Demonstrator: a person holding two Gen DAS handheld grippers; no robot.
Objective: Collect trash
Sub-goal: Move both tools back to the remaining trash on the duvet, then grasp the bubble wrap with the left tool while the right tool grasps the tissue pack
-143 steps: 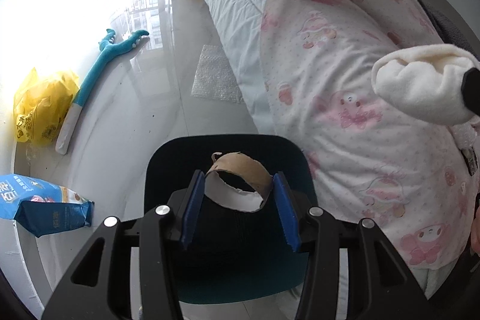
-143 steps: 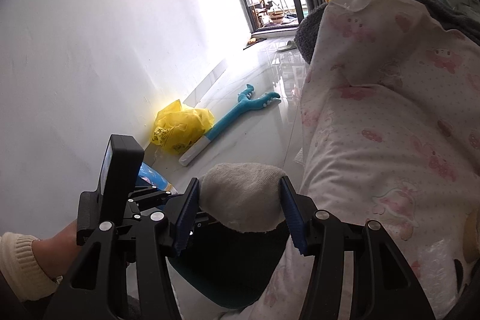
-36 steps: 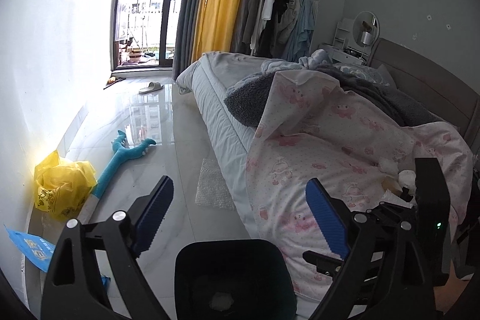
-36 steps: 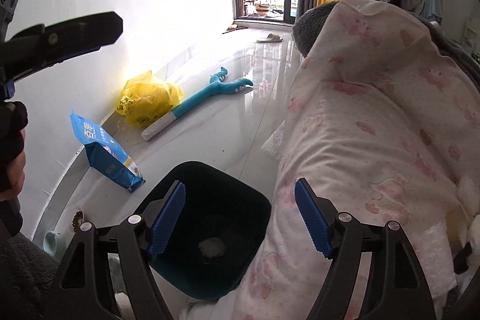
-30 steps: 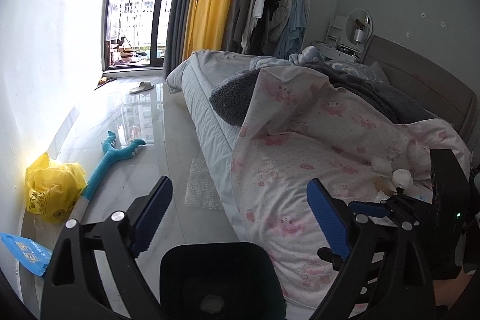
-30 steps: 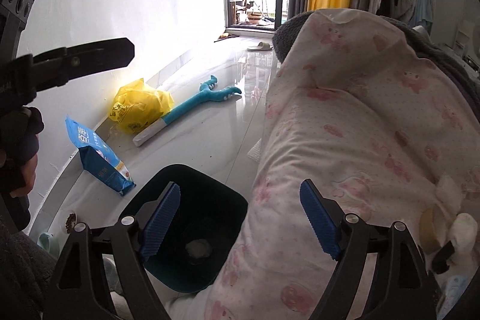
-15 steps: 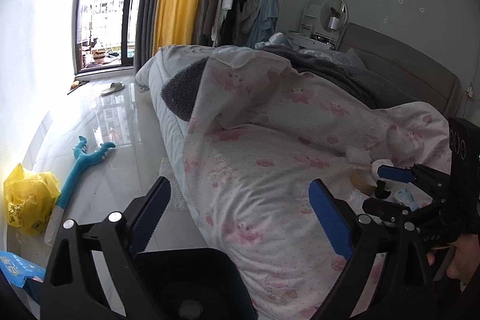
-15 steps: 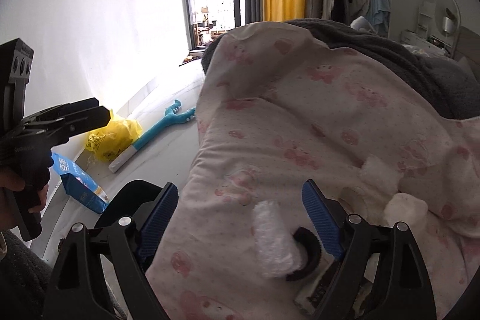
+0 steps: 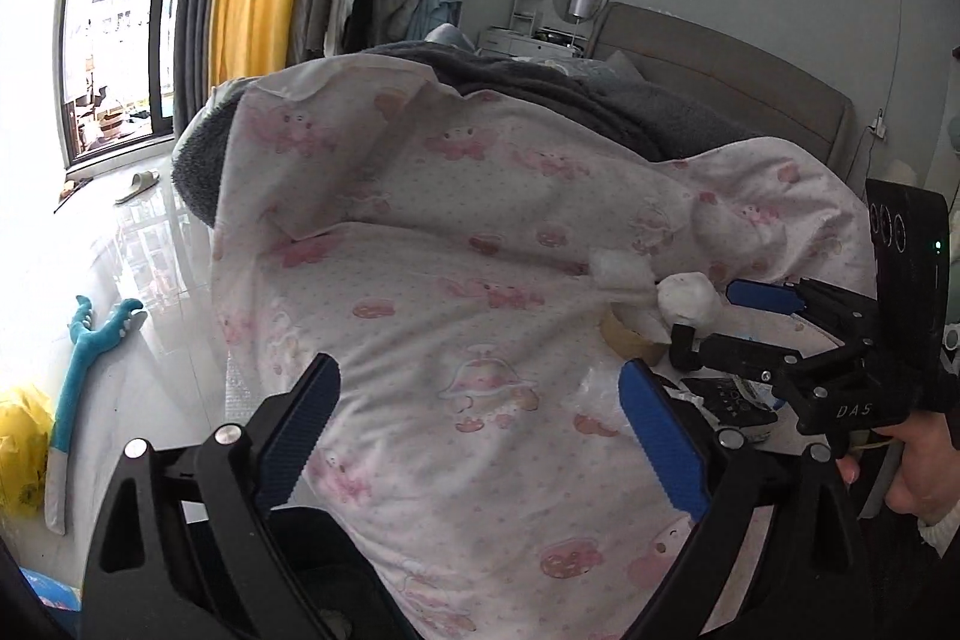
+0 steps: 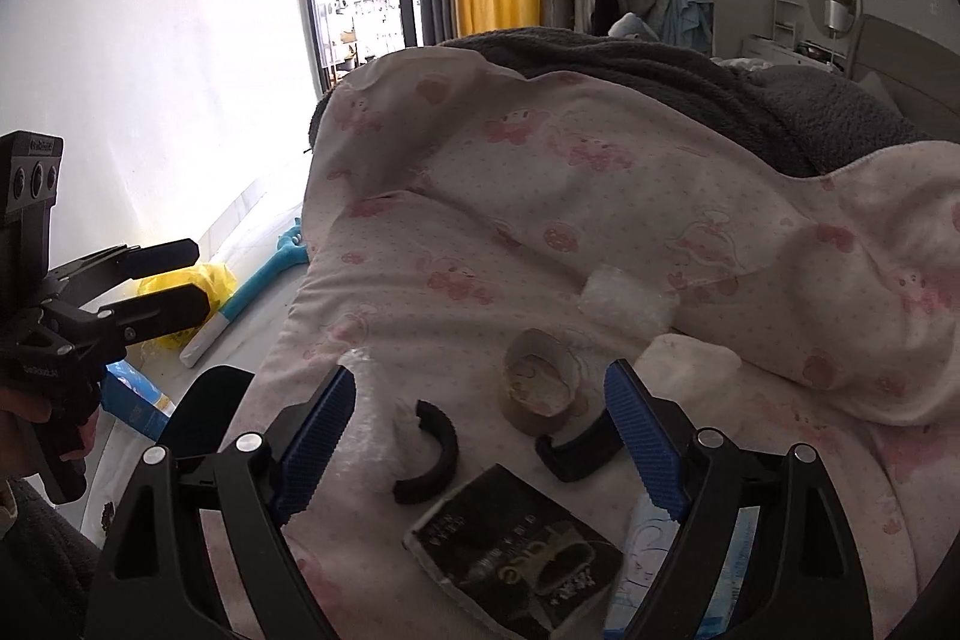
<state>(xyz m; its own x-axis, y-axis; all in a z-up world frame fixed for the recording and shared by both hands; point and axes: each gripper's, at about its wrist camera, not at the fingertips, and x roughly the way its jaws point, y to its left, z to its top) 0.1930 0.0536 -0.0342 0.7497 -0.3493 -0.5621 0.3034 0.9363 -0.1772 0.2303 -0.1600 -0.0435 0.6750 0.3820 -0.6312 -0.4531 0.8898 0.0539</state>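
Hovering my right hand-held gripper [image 10: 480,418] wide and empty over scraps on the quilt [image 10: 600,196].
My left hand-held gripper [image 9: 480,412] is wide too; closing on the tape roll [image 10: 540,388] could pinch soft fabric.

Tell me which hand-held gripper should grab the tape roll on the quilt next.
Right. The right hand-held gripper is open with the tape roll just ahead between its fingers. The left hand-held gripper hangs open further off, near the quilt edge.
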